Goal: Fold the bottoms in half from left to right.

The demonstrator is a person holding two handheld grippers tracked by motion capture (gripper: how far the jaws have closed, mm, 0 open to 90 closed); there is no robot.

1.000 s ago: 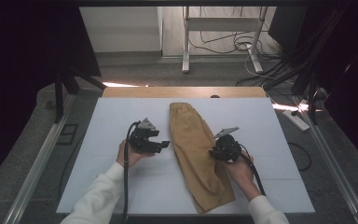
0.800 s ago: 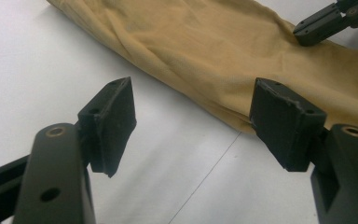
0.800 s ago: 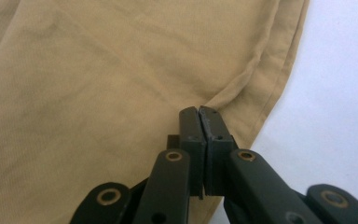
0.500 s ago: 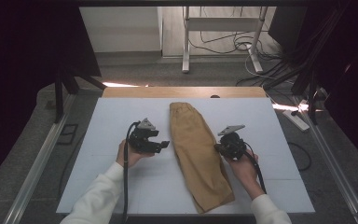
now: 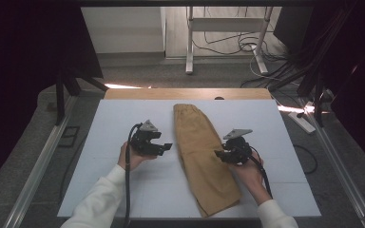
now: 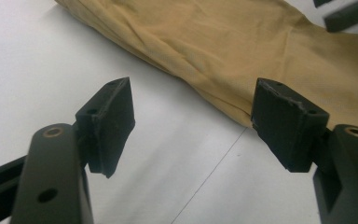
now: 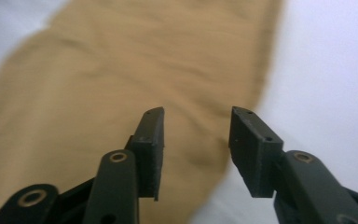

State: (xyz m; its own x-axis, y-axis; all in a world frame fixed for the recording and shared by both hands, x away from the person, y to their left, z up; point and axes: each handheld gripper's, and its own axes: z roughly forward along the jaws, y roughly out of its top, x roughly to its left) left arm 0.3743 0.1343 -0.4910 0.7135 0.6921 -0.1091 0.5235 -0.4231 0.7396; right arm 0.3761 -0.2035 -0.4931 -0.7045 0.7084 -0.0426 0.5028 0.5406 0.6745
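Two hands, two grippers, one garment. Near edge: white sleeves come in. Left gripper [image 5: 167, 147] hovers just left of the tan trousers [image 5: 202, 156], jaws wide apart, nothing between them, white tabletop [image 5: 109, 123] under the pads. Right gripper [image 5: 217, 154] sits at the trousers' right edge, jaws just been opening, now approx. half apart, cloth below but not pinched. Trousers lie folded lengthwise, mid-table, waistband at the far end. Beyond: one wooden strip [image 5: 138, 93], cables on the floor.
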